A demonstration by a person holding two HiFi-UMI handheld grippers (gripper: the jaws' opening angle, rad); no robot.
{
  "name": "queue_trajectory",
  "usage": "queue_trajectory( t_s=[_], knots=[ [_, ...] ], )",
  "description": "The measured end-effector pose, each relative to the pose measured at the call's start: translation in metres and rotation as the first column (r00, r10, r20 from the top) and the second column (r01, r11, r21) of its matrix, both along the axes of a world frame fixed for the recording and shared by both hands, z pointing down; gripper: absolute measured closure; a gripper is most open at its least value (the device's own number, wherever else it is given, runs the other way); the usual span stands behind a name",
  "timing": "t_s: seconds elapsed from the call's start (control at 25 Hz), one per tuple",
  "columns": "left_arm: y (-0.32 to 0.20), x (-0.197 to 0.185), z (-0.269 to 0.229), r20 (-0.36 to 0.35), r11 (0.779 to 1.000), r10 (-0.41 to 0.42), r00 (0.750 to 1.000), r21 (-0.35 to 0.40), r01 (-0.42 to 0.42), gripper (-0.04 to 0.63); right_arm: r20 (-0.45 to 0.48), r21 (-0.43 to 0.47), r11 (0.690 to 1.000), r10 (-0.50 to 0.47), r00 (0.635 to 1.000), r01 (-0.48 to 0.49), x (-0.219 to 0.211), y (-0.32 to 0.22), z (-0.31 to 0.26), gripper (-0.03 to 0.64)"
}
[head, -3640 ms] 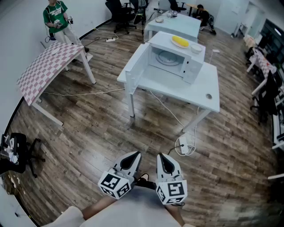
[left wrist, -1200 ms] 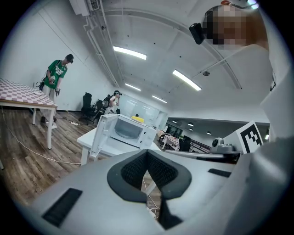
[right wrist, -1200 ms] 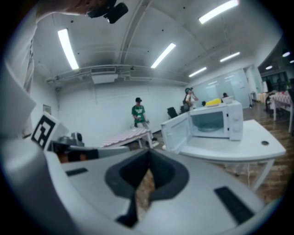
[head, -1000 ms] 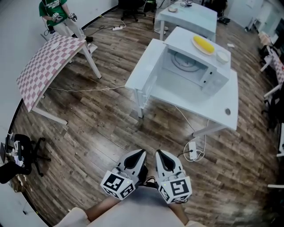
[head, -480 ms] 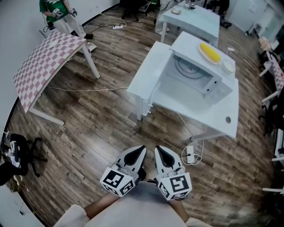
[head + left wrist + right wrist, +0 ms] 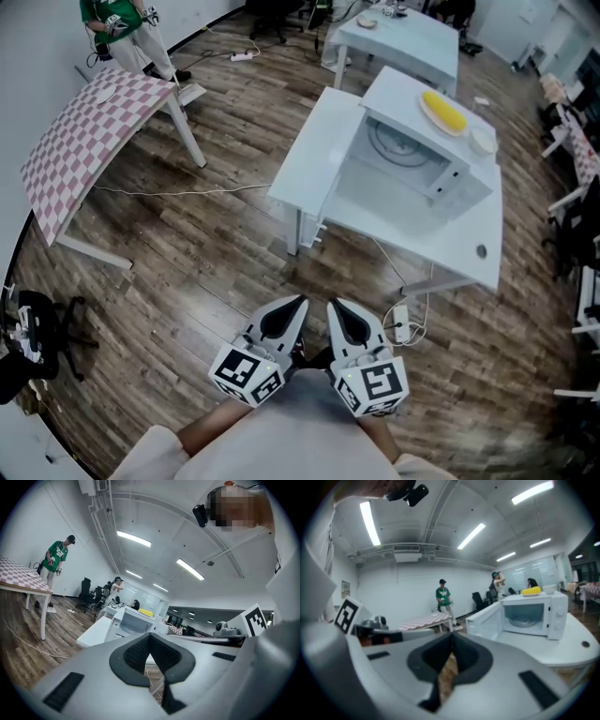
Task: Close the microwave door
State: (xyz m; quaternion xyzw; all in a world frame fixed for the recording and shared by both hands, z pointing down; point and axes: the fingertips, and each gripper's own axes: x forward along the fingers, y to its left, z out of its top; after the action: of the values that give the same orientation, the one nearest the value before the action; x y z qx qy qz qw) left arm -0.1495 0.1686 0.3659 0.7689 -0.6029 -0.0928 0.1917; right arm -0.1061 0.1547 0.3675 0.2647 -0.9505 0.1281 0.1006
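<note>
Microwave door (image 6: 314,141) stands swung wide open at the left of the white microwave (image 6: 412,155), on a white desk (image 6: 469,234). Well apart from it, over the wooden floor (image 6: 216,244), the left tool (image 6: 284,319) and right tool (image 6: 343,321) hover side by side, jaws pressed together, empty.

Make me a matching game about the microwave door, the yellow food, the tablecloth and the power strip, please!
Things:
1. microwave door
2. yellow food
3. tablecloth
4. power strip

Descriptions:
A. on the floor
B. pink and white squares
C. swung open
D. on top of the microwave

Pairs: 1-C, 2-D, 3-B, 4-A
</note>
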Motion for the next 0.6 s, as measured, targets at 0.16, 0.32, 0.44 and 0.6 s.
queue_trajectory(
  t_s=[0.16,0.32,0.44,0.6],
  knots=[
    [-0.004,-0.009,-0.002,-0.003,1.0,-0.01,1.0,0.001,0.01,0.578,-0.002,0.001,1.0,0.001,1.0,-0.001,-0.005,-0.002,-0.002,0.594],
    [-0.01,-0.016,-0.001,-0.009,1.0,-0.016,1.0,-0.002,0.016,0.578,-0.004,0.001,1.0,-0.004,1.0,0.004,-0.009,-0.008,-0.003,0.594],
    [-0.018,-0.017,0.002,-0.007,1.0,-0.008,1.0,0.001,0.008,0.578,-0.002,0.009,1.0,-0.012,1.0,0.012,-0.012,-0.018,-0.004,0.594],
    [-0.034,-0.021,0.002,-0.006,1.0,-0.009,1.0,-0.007,0.009,0.578,0.006,0.017,1.0,-0.015,1.0,0.015,-0.016,-0.038,-0.008,0.594]
  ],
)
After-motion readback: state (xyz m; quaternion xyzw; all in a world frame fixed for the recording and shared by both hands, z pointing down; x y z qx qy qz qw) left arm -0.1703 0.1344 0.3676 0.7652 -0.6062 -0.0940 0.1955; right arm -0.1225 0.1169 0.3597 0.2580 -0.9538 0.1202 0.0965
